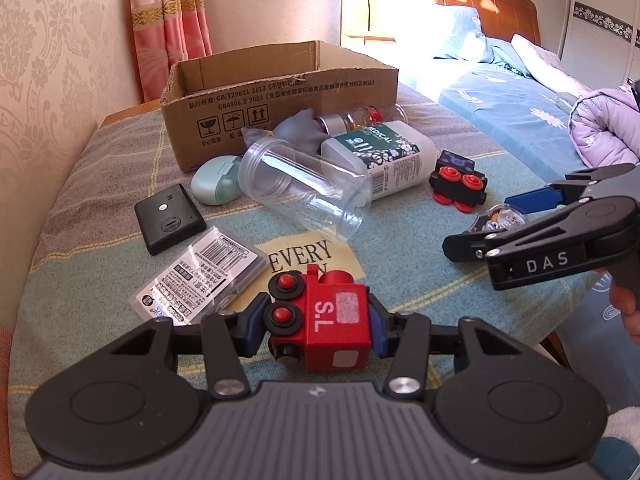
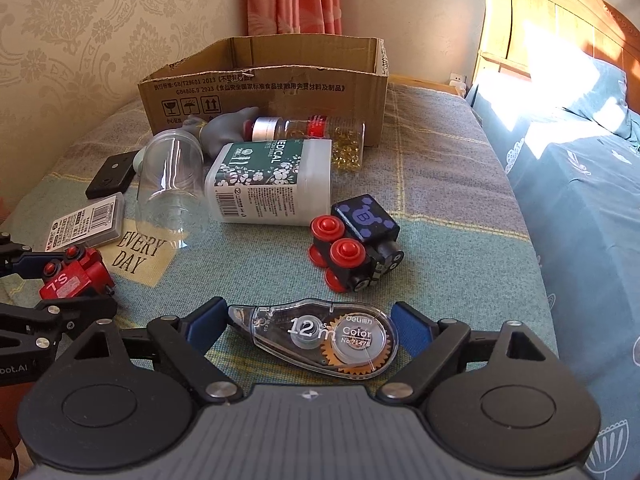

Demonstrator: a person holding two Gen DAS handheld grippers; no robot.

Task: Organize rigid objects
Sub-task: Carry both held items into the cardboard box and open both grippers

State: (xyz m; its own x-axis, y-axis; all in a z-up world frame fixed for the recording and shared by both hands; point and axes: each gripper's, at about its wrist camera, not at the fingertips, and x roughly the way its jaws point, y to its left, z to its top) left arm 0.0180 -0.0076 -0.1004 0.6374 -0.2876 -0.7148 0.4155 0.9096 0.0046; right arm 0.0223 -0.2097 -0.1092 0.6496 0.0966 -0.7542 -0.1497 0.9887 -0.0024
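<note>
My left gripper (image 1: 320,320) is shut on a red toy train (image 1: 332,320) marked "S.L", its blue pads pressing both sides; the right wrist view shows that train (image 2: 74,276) at the far left. My right gripper (image 2: 310,324) is open around a clear correction tape dispenser (image 2: 320,336) lying on the cloth, with a blue pad close to each end of it. In the left wrist view the right gripper (image 1: 486,222) straddles the dispenser (image 1: 498,216). A black toy train with red wheels (image 2: 360,248) lies just beyond it.
An open cardboard box (image 2: 260,92) stands at the back. In front of it lie a clear jar (image 1: 300,192), a white medical bottle (image 1: 384,160), a capsule bottle (image 2: 320,128), a grey toy (image 1: 296,128), a mint case (image 1: 214,186), a black device (image 1: 170,218) and a clear packet (image 1: 208,276). A bed (image 2: 580,184) lies to the right.
</note>
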